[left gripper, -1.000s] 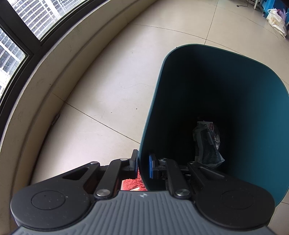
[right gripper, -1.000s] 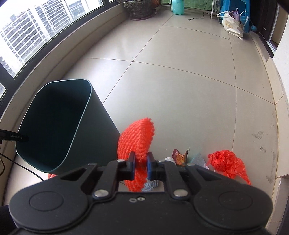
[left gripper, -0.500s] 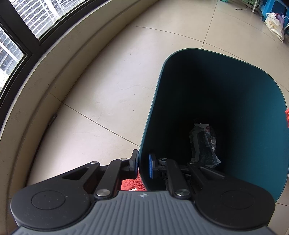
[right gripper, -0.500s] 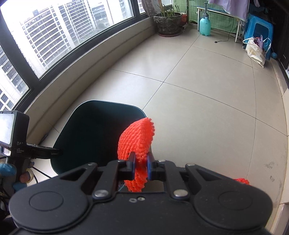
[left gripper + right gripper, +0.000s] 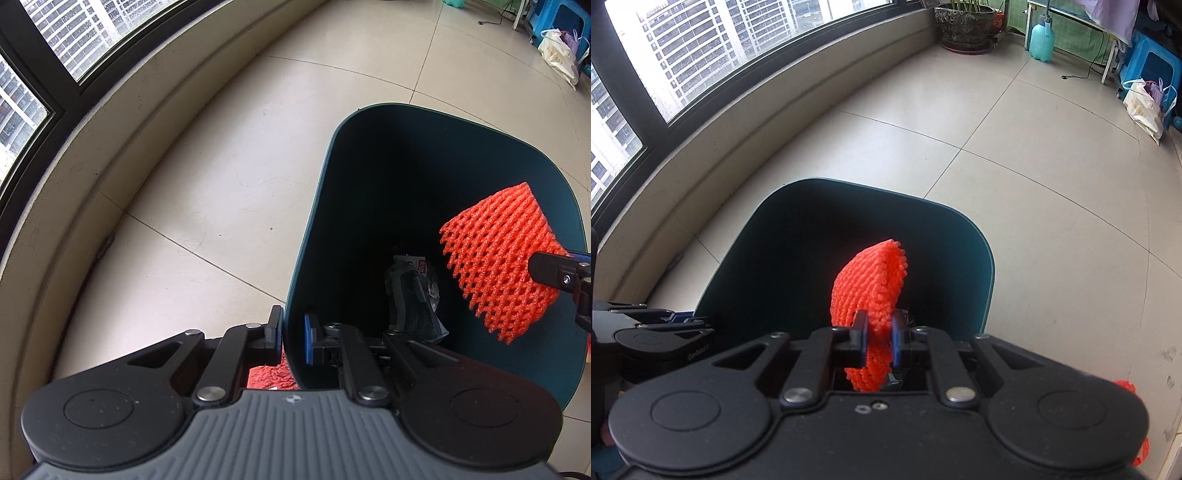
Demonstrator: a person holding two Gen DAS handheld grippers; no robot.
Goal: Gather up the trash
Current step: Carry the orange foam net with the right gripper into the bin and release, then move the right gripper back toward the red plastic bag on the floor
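My left gripper point(image 5: 291, 338) is shut on the near rim of the dark teal trash bin point(image 5: 369, 155), one finger outside and one inside. A grey wrapper point(image 5: 412, 299) lies at the bin's bottom. My right gripper point(image 5: 878, 338) is shut on an orange foam net sleeve point(image 5: 870, 286) and holds it over the bin's open mouth point(image 5: 812, 240). The sleeve also shows in the left wrist view point(image 5: 502, 266), above the bin's right side, with the right gripper's finger point(image 5: 554, 273) on it.
Beige tiled floor point(image 5: 1034, 184) runs along a curved window ledge point(image 5: 738, 122) on the left. A plant pot point(image 5: 964, 24), a teal sprayer point(image 5: 1041, 40), a blue stool point(image 5: 1148, 66) and a white bag point(image 5: 1145, 107) stand far back. Red netting point(image 5: 271, 376) lies under the bin.
My right gripper has carried the orange sleeve left from the floor trash to over the bin's mouth; it now appears in the left wrist view. The left gripper keeps its hold on the rim.
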